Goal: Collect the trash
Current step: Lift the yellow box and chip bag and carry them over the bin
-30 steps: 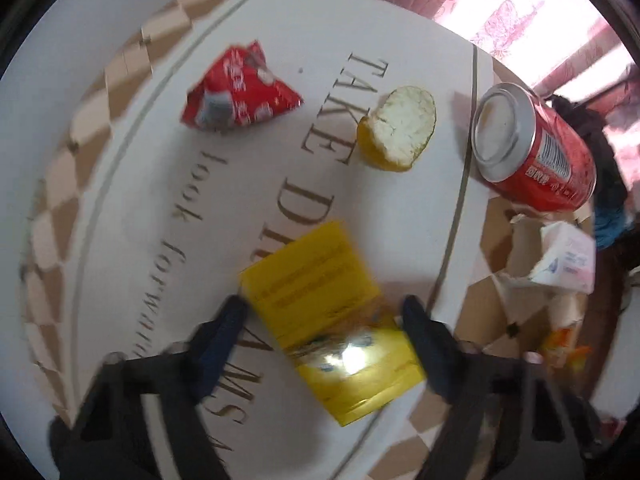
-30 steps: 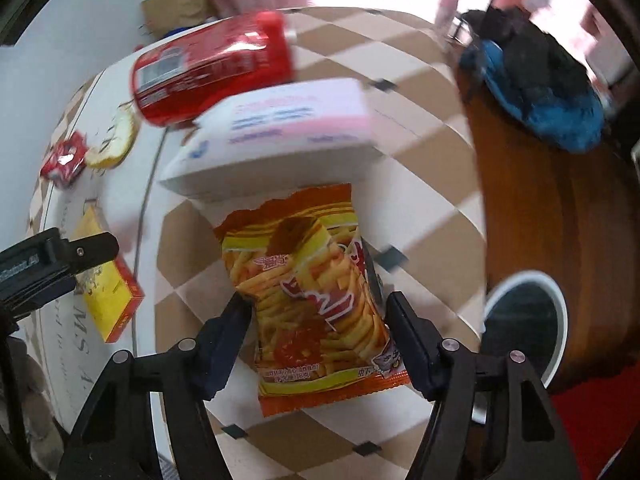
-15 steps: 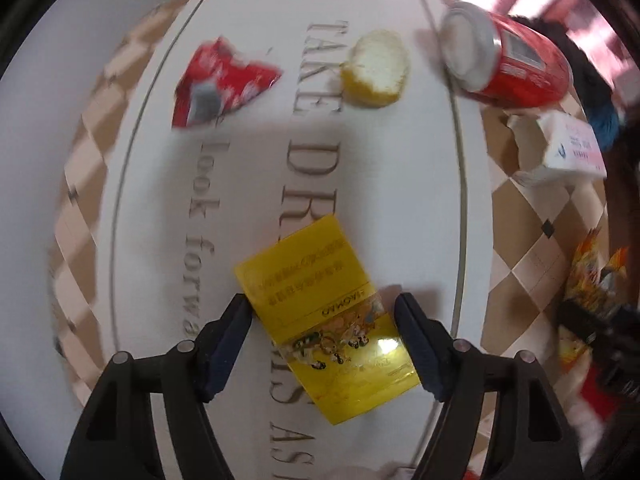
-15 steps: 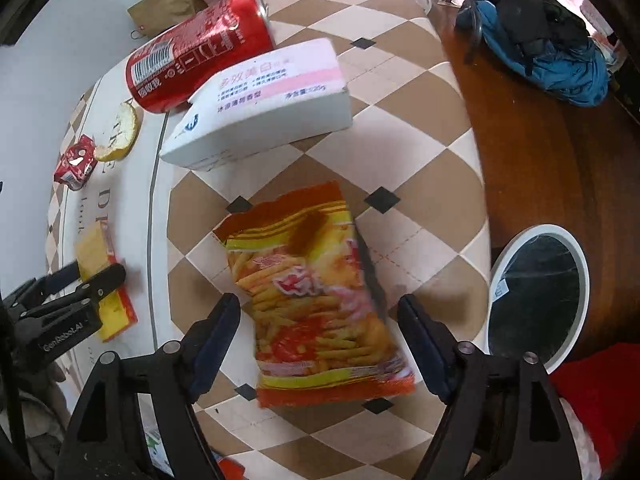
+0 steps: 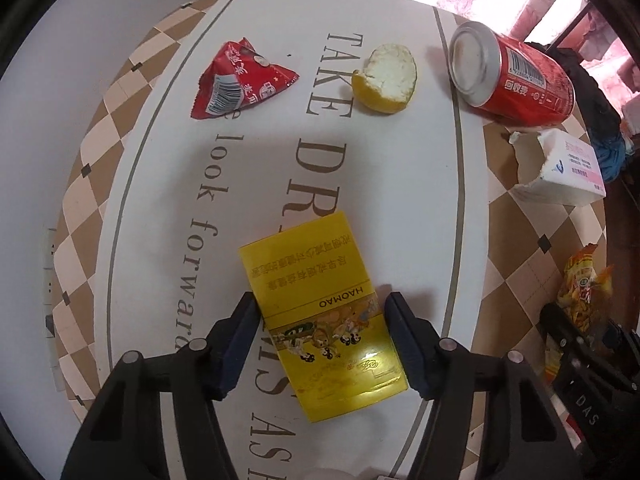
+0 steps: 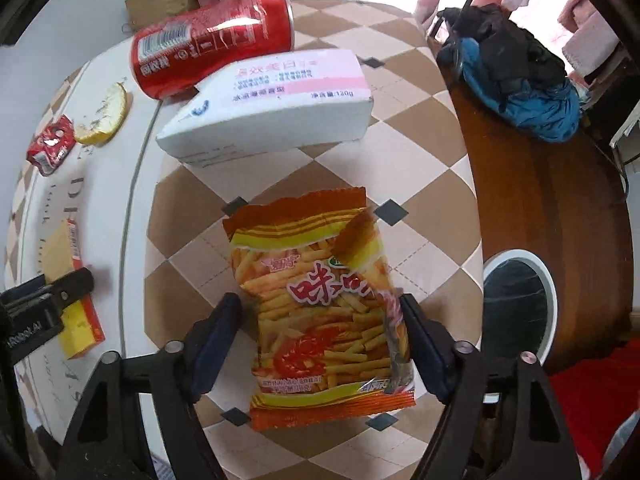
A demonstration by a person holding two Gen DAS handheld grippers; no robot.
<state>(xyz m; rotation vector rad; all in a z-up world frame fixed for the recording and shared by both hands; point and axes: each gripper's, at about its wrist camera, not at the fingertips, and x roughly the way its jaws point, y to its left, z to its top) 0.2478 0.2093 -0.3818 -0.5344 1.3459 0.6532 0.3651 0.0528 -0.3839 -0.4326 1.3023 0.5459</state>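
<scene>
You are holding the left gripper [image 5: 320, 316] pointing down over the yellow pack [image 5: 320, 312], which is lying flat on the white lettered oval of the table [image 5: 168, 184]. Its jaws have just been closing and are now flanking the pack's lower half; the left pad is sitting right at the pack's edge and the right pad just beside the other edge, but I cannot tell whether they are pressing yet.

Taking the yellow pack as the landmark: the red wrapper [image 5: 240, 80] is lying well beyond it toward the far left, the piece of citrus peel [image 5: 386, 80] is lying straight beyond it, and the red can [image 5: 516, 80] is lying on its side beyond and to the right. The white carton [image 5: 560, 172] is sitting to the right of the pack, nearer than the can, on the checked part of the table.

You are holding the right gripper [image 6: 320, 320] well to the right of the yellow pack, over the orange snack bag [image 6: 324, 300]. Its jaws have just been closing too, and the bag is lying between them; the right pad is touching the bag's crinkled edge, while the left pad is standing slightly apart from it, so the bag is not clamped. Further right still, the white-rimmed bin [image 6: 520, 304] is standing beside the dark wooden surface [image 6: 540, 200], where blue and black clothing [image 6: 516, 76] is heaped.
</scene>
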